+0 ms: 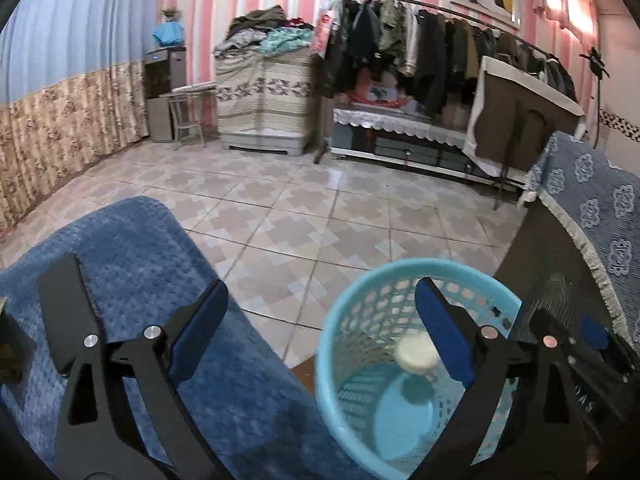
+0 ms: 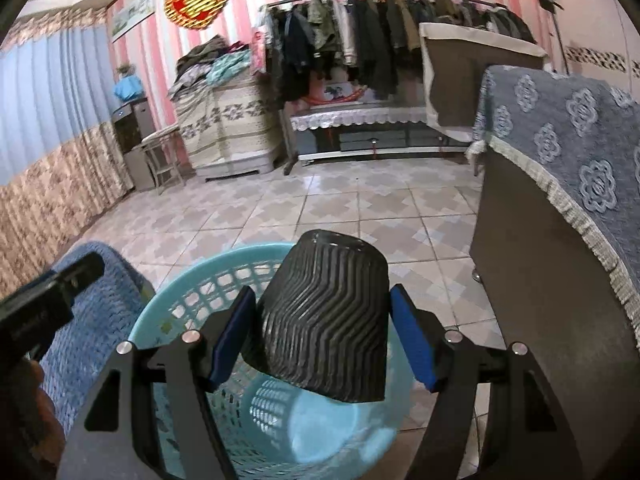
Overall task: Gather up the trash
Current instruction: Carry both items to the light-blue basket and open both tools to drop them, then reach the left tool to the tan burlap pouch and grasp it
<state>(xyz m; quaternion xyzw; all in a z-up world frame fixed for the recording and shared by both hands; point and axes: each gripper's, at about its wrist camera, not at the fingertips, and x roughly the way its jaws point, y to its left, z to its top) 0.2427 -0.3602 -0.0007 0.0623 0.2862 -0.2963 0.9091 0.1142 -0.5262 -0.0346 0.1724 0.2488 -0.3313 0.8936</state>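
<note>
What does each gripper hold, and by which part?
Right gripper holds the black ribbed cup by its side walls, above the blue basket. Left gripper holds nothing.

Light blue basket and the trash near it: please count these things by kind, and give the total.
Light blue mesh basket: 1
White round lid-like piece in or above the basket, seen in the left wrist view: 1
Black ribbed cup between the fingers of the right gripper, over the basket: 1
Total: 3
</note>
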